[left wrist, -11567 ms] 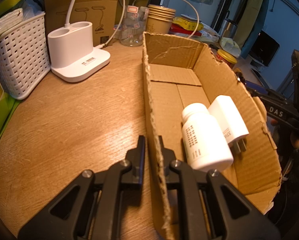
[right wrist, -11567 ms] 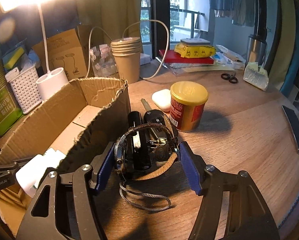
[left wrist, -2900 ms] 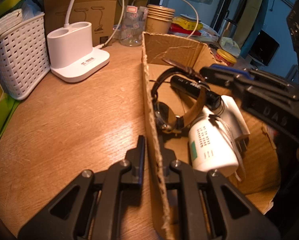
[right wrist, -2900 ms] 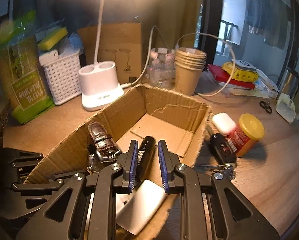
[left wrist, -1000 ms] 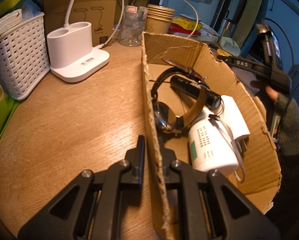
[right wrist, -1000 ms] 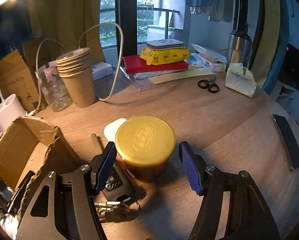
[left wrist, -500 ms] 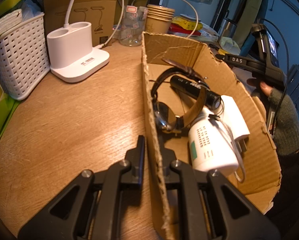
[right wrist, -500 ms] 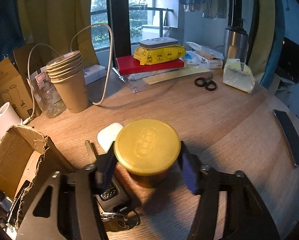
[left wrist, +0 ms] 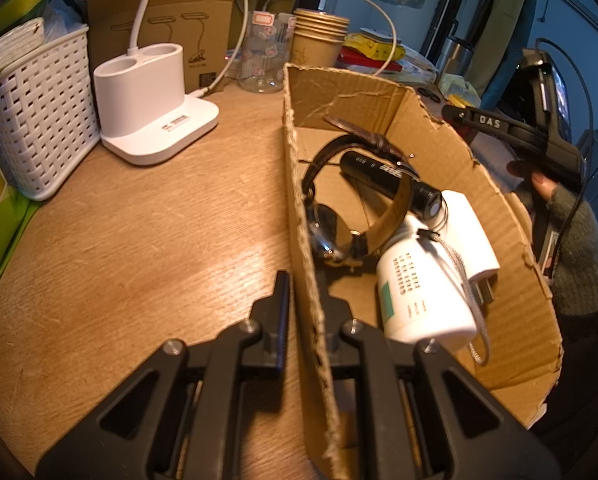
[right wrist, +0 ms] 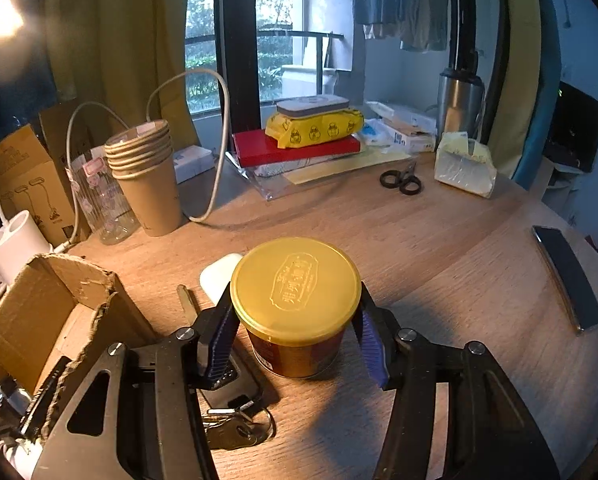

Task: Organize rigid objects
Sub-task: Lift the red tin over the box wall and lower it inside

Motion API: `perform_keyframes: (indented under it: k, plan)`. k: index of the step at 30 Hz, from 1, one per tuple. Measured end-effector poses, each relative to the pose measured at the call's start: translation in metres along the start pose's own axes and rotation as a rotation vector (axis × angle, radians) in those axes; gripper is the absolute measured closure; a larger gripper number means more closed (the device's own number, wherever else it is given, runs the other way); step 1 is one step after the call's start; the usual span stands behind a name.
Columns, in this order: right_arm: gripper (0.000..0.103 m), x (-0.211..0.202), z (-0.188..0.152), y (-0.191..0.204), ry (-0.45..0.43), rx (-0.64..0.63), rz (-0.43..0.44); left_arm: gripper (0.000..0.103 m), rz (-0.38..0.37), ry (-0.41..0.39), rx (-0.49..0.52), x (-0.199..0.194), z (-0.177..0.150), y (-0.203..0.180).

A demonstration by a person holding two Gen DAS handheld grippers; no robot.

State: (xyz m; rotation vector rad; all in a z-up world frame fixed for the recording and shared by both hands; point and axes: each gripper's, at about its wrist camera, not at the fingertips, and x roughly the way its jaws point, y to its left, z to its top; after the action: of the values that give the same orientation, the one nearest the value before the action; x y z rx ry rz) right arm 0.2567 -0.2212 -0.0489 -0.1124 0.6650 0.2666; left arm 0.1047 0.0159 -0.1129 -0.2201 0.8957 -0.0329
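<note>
— What's nearest you there?

— The left tongs (left wrist: 303, 304), matte black, pinching the raw corrugated wall of the cardboard box (left wrist: 495, 216). Its torn edge is ragged and fibrous.

— And inside the box?

— A smooth white pill bottle (left wrist: 419, 292) lying on its side, a white plug adapter (left wrist: 467, 236) against it, a black cylindrical flashlight (left wrist: 387, 180) with a grey cord, and a wristwatch (left wrist: 331, 236) with a brown leather strap looped over the flashlight.

— The other hand?

— The right tongs (right wrist: 295, 330) have just been closing; their ribbed blue pads now press both sides of the round tin (right wrist: 297, 312). It stands upright on the wood-grain tabletop (right wrist: 439, 248) just beside the box: glossy yellow lid embossed with an emblem, dark red-brown label beneath.

— Anything touching it?

— A black car key (right wrist: 229, 384) with a metal keyring lies just left of it, and a white rounded case (right wrist: 217, 280) sits behind. Farther back, stacked kraft paper cups (right wrist: 147, 176) and black-handled scissors (right wrist: 403, 182).
</note>
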Motion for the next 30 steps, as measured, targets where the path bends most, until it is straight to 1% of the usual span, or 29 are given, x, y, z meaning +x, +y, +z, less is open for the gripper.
perform_keyframes:
  k: [9,19,30]
  plan:
    - [0.046,-0.033,0.008,0.013,-0.08,-0.024,0.026,0.091,0.0,0.0,0.0,0.0,0.0,0.001]
    - [0.046,-0.067,0.014,0.034,-0.147,-0.061,0.078,0.091,0.0,0.0,0.0,0.0,0.0,0.0]
    - [0.046,-0.094,0.014,0.065,-0.188,-0.128,0.16,0.091,0.0,0.0,0.0,0.0,0.0,0.0]
